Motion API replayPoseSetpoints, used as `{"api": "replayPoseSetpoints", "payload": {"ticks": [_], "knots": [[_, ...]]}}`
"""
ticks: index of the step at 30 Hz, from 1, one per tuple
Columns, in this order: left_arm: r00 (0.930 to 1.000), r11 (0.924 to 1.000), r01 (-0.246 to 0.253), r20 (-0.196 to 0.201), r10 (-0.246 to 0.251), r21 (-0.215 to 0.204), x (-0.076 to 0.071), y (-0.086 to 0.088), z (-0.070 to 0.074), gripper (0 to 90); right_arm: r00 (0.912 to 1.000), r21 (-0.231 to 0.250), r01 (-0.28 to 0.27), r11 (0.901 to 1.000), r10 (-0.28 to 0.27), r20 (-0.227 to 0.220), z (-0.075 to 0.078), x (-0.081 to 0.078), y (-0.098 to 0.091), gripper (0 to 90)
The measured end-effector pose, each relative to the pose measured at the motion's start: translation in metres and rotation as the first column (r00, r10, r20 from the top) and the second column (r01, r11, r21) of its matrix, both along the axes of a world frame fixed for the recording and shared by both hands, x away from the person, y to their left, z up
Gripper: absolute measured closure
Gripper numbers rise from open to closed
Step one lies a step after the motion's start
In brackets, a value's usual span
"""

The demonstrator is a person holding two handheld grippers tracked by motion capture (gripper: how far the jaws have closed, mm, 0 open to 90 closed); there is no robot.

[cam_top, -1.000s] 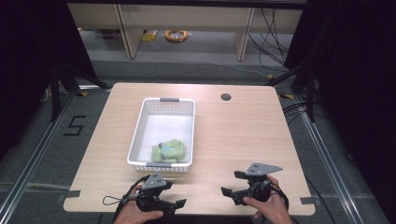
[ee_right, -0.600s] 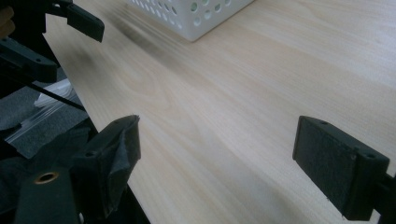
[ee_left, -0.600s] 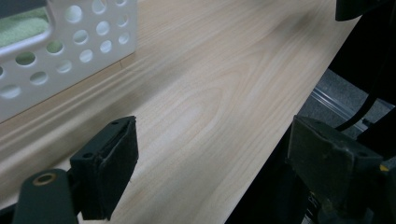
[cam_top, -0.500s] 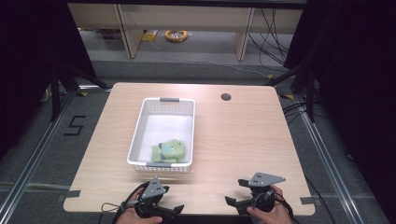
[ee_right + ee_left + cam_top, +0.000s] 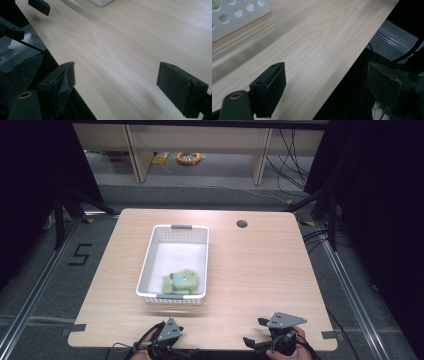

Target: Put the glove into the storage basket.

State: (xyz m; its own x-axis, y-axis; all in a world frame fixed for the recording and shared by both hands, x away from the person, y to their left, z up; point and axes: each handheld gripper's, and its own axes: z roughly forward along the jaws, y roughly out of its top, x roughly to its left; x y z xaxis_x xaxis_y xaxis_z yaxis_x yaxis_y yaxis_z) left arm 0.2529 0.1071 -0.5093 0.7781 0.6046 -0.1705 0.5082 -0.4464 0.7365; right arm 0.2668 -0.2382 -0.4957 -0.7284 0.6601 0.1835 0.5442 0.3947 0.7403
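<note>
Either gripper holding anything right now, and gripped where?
Nothing is held. The left gripper and the right gripper are both open over the table; the green toy lies in the basket.

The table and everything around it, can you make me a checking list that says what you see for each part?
Surface: light wooden table, round hole near the far edge.
Job's things: white basket on the table, green soft toy inside at its near end.
Clutter: nothing seen on the table.
Grippers: left hand-held gripper and right hand-held gripper at the near edge, both open, holding nothing.
Cables: dark cables on the floor beyond the table.
Surroundings: shelf frame behind, orange coil on the floor, black "5" mark at left.
</note>
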Motion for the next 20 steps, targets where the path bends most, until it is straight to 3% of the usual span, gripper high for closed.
{"api": "replayPoseSetpoints", "payload": {"ticks": [1,4,6,11,13,15,18,20], "knots": [[1.0000,0.9997,0.006,0.003,-0.007,0.023,0.0010,0.0014,0.0001,15.8,1.0000,-0.009,0.003,1.0000,-0.003,-0.004,-0.0002,-0.0023,-0.0002,16.0],[0.9998,0.9999,-0.010,-0.014,0.010,0.004,-0.0004,0.0002,-0.0005,15.8,0.9996,-0.022,-0.017,0.9996,0.017,0.023,-0.0015,-0.0008,-0.0011,15.9],[0.9999,0.9997,0.010,0.000,-0.010,0.022,0.0009,0.0016,0.0001,15.8,0.9994,-0.030,-0.020,0.9994,0.021,0.028,-0.0017,-0.0017,-0.0011,16.0],[1.0000,0.9998,-0.002,0.005,0.002,0.021,0.0014,0.0014,-0.0005,15.8,0.9988,-0.023,-0.049,0.9985,0.049,0.006,-0.0029,-0.0018,-0.0003,16.0],[0.9999,0.9998,-0.013,-0.011,0.013,0.013,0.0008,0.0009,-0.0010,15.8,0.9991,-0.022,-0.043,0.9988,0.043,0.002,-0.0029,-0.0025,0.0001,16.0],[0.9999,0.9999,-0.014,-0.004,0.014,0.005,0.0013,0.0009,-0.0011,15.8,0.9986,-0.025,-0.054,0.9983,0.054,0.003,-0.0032,-0.0016,-0.0001,16.0],[0.9995,0.9994,-0.029,-0.015,0.030,0.019,0.0026,0.0020,-0.0015,15.8,0.9987,-0.025,-0.049,0.9985,0.049,0.010,-0.0037,-0.0019,0.0007,16.0],[0.9999,0.9998,-0.010,-0.006,0.010,0.018,0.0031,0.0032,-0.0003,15.8,0.9993,-0.028,-0.034,0.9990,0.035,0.017,-0.0035,-0.0025,0.0004,16.0]]}}
